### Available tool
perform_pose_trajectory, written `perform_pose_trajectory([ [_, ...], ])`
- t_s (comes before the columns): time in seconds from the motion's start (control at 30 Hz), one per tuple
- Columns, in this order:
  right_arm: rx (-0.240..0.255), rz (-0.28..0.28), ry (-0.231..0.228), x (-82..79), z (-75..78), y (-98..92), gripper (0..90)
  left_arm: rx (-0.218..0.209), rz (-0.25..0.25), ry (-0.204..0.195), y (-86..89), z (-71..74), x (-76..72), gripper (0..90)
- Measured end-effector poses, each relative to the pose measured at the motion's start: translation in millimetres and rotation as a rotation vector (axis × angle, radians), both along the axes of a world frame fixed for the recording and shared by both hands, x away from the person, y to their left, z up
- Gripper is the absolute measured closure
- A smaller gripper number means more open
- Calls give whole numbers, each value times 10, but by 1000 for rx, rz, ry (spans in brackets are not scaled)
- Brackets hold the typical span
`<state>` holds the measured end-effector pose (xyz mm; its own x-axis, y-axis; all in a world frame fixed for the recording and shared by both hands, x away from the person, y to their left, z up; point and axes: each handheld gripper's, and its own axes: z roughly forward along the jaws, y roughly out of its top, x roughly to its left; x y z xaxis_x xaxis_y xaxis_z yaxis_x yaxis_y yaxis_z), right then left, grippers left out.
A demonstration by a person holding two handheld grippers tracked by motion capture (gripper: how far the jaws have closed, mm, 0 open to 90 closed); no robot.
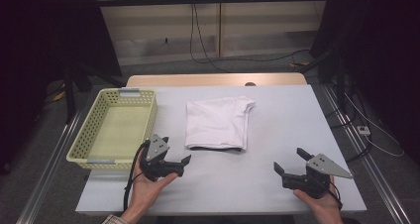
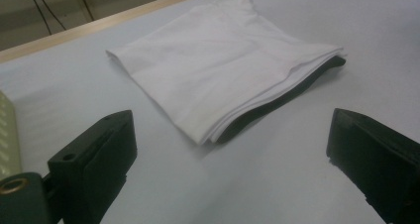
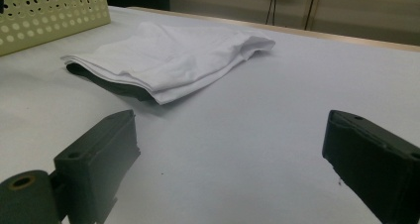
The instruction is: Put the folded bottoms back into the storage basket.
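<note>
Table (image 1: 277, 135) bears folded shirt (image 1: 216, 123); basket (image 1: 117, 129) alongside.

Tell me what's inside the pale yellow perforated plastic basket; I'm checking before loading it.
The pale yellow perforated plastic basket looks empty: its floor shows bare. Its near wall hides a strip of floor.

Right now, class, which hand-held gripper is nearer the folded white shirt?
Left. The left hand-held gripper sits just below the shirt's near-left corner; the right hand-held gripper sits farther off, below and right.
</note>
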<state>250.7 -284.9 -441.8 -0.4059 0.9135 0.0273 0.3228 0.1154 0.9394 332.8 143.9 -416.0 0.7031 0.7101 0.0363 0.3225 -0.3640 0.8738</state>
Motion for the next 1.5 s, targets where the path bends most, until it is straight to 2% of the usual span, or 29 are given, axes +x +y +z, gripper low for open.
perform_pose_trajectory([
  [0.2,7,-5,-2,36,13,12,72,-3,-20,-25,-112,99,102,53],
  [0.3,4,3,-3,41,12,23,71,-11,-24,-16,-172,140,187,54],
  [0.47,9,5,4,45,7,22,71,-29,-28,20,-210,169,298,63],
  [0.6,8,4,7,52,3,28,72,-34,-23,18,-252,217,356,60],
  [0.67,-1,9,2,51,4,38,73,-78,-30,53,-275,242,390,57],
  [0.7,4,11,3,51,5,42,73,-82,-35,53,-294,262,404,57],
  [0.73,4,13,3,51,5,45,73,-71,-28,37,-310,288,407,58],
  [0.8,2,17,5,54,2,47,73,-76,-22,8,-335,321,428,72],
  [0.87,4,17,7,55,1,47,73,-70,-19,9,-345,331,453,71],
  [0.9,5,17,8,56,1,46,73,-76,-15,24,-363,341,504,67],
  [1.0,6,18,9,55,1,46,73,-71,-8,21,-377,348,556,64],
  [1.03,7,19,9,55,1,46,72,-78,4,33,-384,344,617,64],
  [1.07,7,19,9,55,1,46,72,-78,4,33,-384,344,617,64],
  [1.17,8,18,11,56,1,46,74,-102,8,80,-409,328,737,64],
  [1.23,15,16,16,59,-1,50,75,-92,24,77,-411,336,788,72],
  [1.37,14,22,19,58,-4,58,75,-132,53,108,-403,319,899,72],
  [1.5,14,25,23,61,-7,63,75,-117,68,135,-446,292,1033,72],
])
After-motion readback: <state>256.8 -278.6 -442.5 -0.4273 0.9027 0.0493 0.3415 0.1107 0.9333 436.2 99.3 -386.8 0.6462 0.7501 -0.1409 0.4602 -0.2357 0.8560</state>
